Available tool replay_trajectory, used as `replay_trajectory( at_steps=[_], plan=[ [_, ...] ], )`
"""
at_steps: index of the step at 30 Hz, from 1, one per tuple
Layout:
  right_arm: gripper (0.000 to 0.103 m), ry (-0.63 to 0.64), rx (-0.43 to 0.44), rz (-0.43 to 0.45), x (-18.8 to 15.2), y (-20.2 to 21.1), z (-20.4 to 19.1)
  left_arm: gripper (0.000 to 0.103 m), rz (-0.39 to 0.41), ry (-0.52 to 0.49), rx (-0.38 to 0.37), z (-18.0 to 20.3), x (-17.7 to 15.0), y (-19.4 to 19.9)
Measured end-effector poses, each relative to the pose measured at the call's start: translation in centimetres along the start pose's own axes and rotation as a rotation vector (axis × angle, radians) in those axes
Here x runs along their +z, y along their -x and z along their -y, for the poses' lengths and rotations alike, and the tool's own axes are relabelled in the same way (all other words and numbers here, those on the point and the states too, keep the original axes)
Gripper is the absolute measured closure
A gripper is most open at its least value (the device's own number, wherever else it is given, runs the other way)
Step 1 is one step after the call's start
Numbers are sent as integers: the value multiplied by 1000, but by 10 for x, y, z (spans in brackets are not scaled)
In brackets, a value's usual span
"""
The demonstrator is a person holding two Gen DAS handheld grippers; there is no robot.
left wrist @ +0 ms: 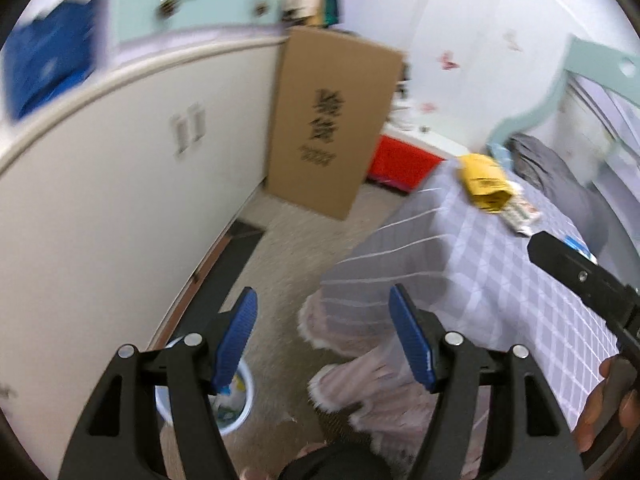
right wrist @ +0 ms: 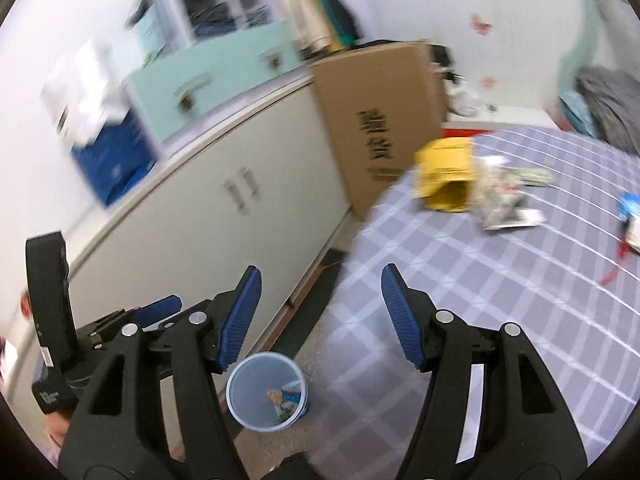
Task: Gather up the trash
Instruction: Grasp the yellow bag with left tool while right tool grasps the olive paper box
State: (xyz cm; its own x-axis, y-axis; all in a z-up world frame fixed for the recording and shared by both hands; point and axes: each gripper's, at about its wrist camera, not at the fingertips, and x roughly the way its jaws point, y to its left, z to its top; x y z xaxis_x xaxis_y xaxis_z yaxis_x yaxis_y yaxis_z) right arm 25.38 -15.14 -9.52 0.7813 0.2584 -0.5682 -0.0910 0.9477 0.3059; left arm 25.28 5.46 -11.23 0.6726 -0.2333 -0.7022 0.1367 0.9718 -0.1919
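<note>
Ahead, the yellow wrapper [right wrist: 446,178] was seen lying on the bed [right wrist: 460,280] beyond both empty, wide-set tools, the right tool [right wrist: 320,316] nearer than the left tool [left wrist: 324,336].

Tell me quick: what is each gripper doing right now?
Left gripper: jaws open, nothing between them.
Right gripper: jaws open, nothing between them.

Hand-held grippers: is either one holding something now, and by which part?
Nothing is held. The left hand-held gripper and the right hand-held gripper are both open and empty.
</note>
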Motion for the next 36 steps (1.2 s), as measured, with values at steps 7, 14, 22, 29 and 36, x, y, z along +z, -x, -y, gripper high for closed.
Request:
replay_trajectory(
  at_steps=[7, 14, 22, 29, 36],
  plan=[
    [38, -279, -3, 31, 15, 2, 94, 34, 26, -143, -34, 77, 32, -38],
    [38, -432, 41, 20, 28, -32, 136, 33, -2, -243, -23, 118, 53, -78],
    [49, -514, 42, 26, 45, -65, 159, 33, -10, -320, -10, 151, 66, -108],
    [78, -524, 41, 40, 45, -68, 172, 33, -4, -434, 5, 187, 76, -134],
    [83, -561, 59, 45, 40, -63, 183, 33, 27, -569, 99, 217, 81, -156]
  ],
)
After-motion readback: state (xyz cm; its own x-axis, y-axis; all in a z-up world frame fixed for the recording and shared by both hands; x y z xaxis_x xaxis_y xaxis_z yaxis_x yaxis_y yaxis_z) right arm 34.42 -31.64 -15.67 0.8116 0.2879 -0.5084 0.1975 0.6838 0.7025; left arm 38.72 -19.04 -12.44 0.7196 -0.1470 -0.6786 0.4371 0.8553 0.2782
